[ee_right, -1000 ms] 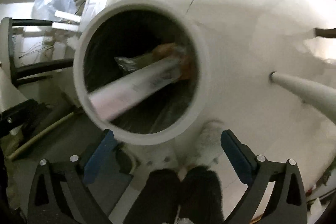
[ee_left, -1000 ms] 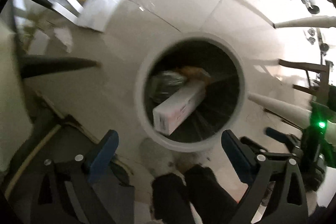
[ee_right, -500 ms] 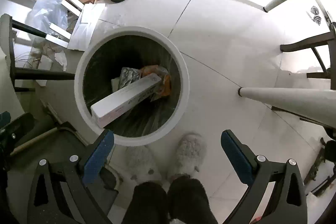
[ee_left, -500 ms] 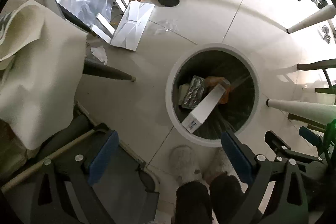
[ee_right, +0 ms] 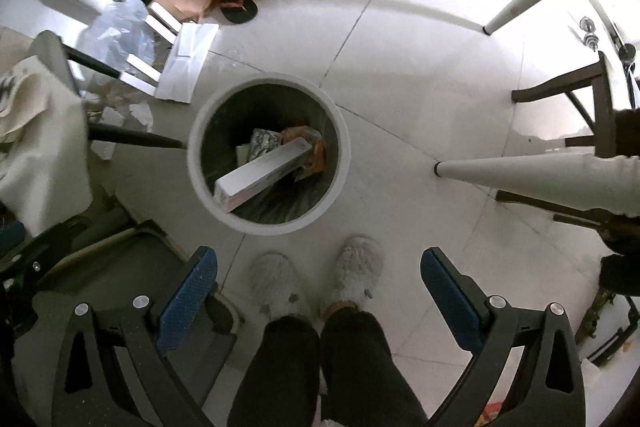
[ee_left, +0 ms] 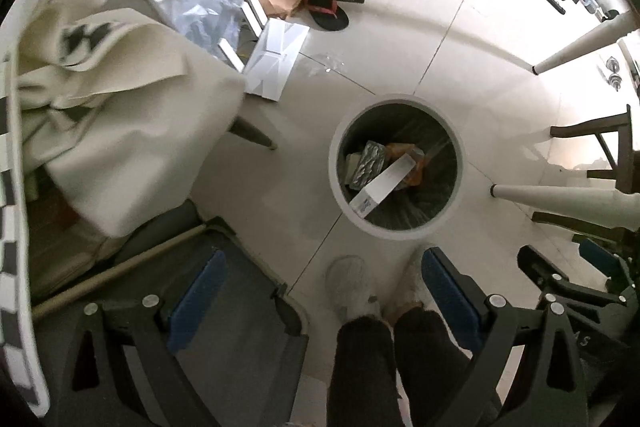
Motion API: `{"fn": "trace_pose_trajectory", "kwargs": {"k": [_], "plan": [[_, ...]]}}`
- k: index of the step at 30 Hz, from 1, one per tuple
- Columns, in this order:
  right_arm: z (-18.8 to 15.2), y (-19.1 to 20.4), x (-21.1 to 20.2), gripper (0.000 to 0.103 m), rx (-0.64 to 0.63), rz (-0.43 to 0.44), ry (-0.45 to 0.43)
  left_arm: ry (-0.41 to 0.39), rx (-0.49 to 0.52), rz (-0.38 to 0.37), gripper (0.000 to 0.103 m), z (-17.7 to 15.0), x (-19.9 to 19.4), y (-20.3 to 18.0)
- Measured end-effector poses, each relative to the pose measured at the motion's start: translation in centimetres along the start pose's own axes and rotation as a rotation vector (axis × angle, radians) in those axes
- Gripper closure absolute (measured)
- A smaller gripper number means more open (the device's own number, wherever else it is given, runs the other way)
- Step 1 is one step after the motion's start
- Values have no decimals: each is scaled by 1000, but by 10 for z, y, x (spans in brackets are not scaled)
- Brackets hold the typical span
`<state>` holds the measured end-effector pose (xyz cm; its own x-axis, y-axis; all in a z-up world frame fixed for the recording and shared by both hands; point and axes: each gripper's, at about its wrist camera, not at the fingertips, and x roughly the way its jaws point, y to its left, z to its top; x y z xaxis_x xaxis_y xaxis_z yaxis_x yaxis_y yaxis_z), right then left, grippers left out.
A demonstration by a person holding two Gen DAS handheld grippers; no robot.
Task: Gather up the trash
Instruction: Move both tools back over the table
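A round white trash bin (ee_left: 456, 199) with a dark liner stands on the tiled floor, also in the right wrist view (ee_right: 340, 163). Inside lie a long white box (ee_left: 384, 183) (ee_right: 264, 169), a silver foil packet (ee_left: 370, 163) (ee_right: 262, 143) and an orange wrapper (ee_left: 414, 167) (ee_right: 312, 147). My left gripper (ee_left: 320, 291) is open and empty, high above the floor. My right gripper (ee_right: 318, 287) is open and empty, high above the bin's near side.
The person's slippered feet (ee_right: 316, 279) stand just before the bin. White table legs (ee_right: 520, 175) and a dark chair (ee_right: 592, 107) are at the right. A cloth-draped chair (ee_left: 112, 131), flat cardboard (ee_left: 276, 55), plastic wrap (ee_left: 208, 7), a sandal (ee_left: 324, 11) and boxes lie left and far.
Both grippers have risen well away from the bin, which looks smaller and farther. The white box lies settled inside the bin. Both grippers stay open.
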<state>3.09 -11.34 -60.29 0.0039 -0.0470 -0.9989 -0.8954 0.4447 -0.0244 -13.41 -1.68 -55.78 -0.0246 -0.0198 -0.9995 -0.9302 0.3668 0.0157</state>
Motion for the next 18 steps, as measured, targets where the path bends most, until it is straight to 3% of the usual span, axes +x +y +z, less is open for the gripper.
{"fn": "trace_pose_trajectory", "kwargs": {"k": [10, 14, 18], "plan": [[-22, 1, -168, 0, -1, 63, -30, -50, 12, 94, 3, -27, -151, 9], [-8, -19, -233, 0, 58, 99, -61, -120, 0, 93, 3, -9, -205, -2], [31, -52, -279, 0, 71, 115, -71, -220, 11, 92, 3, 26, -250, -29]]}}
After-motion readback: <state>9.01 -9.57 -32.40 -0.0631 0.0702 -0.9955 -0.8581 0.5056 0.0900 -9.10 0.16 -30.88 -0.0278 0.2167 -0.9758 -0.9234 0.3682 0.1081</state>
